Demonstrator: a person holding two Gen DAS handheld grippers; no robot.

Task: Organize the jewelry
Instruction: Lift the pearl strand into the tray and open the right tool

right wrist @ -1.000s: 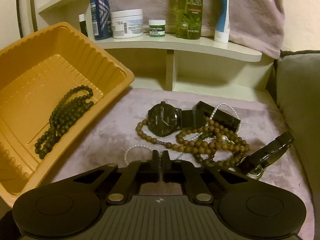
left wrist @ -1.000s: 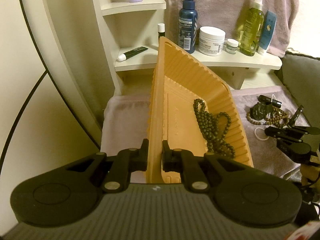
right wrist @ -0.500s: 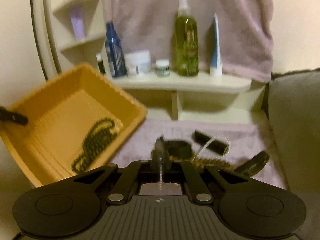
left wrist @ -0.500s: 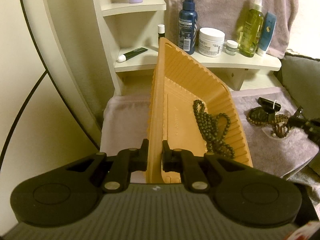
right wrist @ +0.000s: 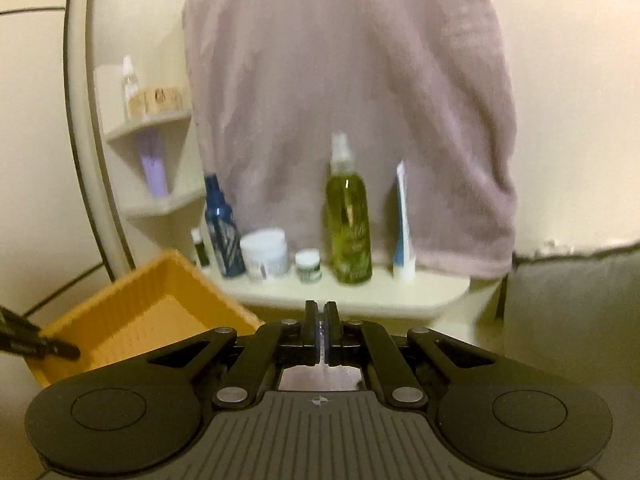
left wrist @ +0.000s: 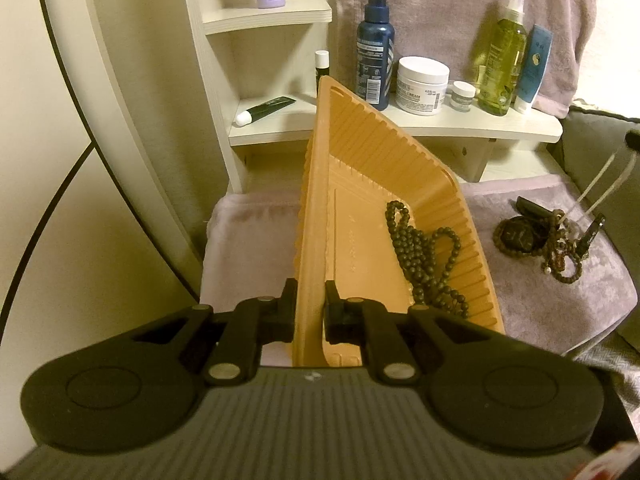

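My left gripper [left wrist: 311, 292] is shut on the near rim of an orange ribbed tray [left wrist: 380, 168], which it holds tilted up on its side. A dark green bead necklace [left wrist: 420, 256] lies inside against the lower wall. To the right, on the mauve towel, a black watch [left wrist: 518, 234] and brown beads [left wrist: 560, 264] lie in a heap. A thin white strand [left wrist: 600, 184] rises from the heap toward the upper right. My right gripper [right wrist: 322, 312] is shut on that white strand [right wrist: 322, 346], raised above the towel, with the tray [right wrist: 160, 320] at its lower left.
A cream shelf [left wrist: 460, 128] behind the tray carries a blue bottle [left wrist: 374, 48], a white jar [left wrist: 422, 84], a green oil bottle [left wrist: 500, 64] and a tube [left wrist: 534, 68]. A mauve towel [right wrist: 352, 100] hangs above it. A grey cushion [right wrist: 572, 312] is at the right.
My right gripper has risen from the jewelry heap with the white strand pinched in it, and its view now faces the shelf and hanging towel. The left gripper and tray have not moved.
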